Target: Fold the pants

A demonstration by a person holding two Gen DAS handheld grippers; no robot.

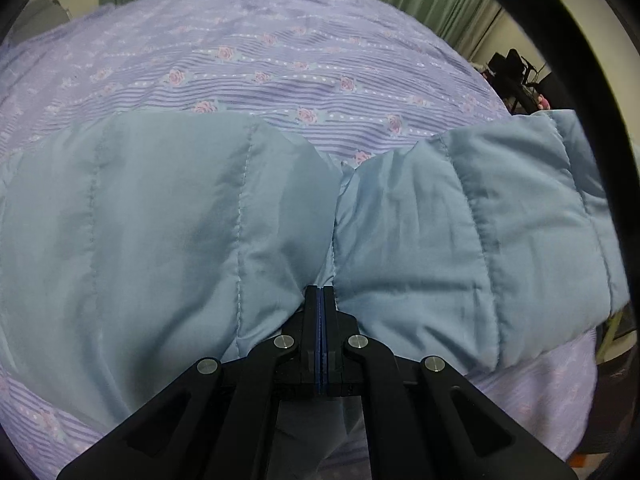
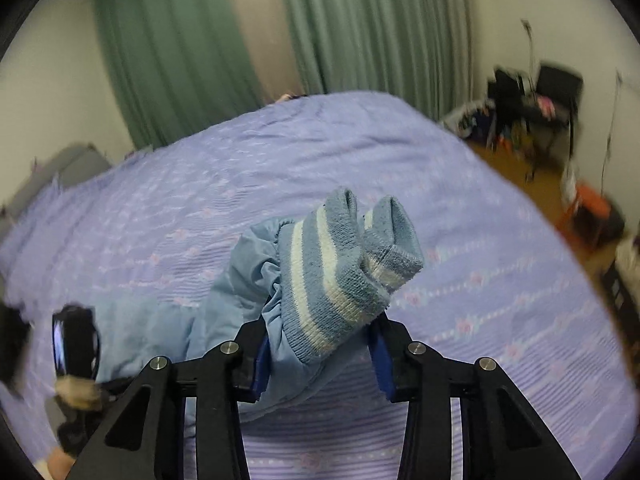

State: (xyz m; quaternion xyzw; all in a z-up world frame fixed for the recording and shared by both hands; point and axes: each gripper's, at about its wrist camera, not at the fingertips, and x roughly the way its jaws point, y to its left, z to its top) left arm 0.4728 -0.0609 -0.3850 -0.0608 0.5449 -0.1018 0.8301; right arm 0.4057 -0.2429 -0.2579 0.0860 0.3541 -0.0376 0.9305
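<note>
Light blue quilted pants (image 1: pixel 160 220) lie spread on a purple flowered bedspread (image 1: pixel 260 60). In the left wrist view my left gripper (image 1: pixel 321 292) is shut on the pants' fabric at the crotch, between the two padded legs. In the right wrist view my right gripper (image 2: pixel 320 344) is partly closed around the striped blue-and-white knit cuffs (image 2: pixel 344 264) of the pant legs, lifted above the bedspread (image 2: pixel 480 280). The left gripper's camera body (image 2: pixel 76 344) shows at the far left of that view.
Green curtains (image 2: pixel 180 60) hang behind the bed. Black chairs with clutter (image 2: pixel 536 100) stand on the wooden floor at the right, with an orange object (image 2: pixel 592 208) nearer. The bed's right edge (image 1: pixel 592 340) is close to the pants.
</note>
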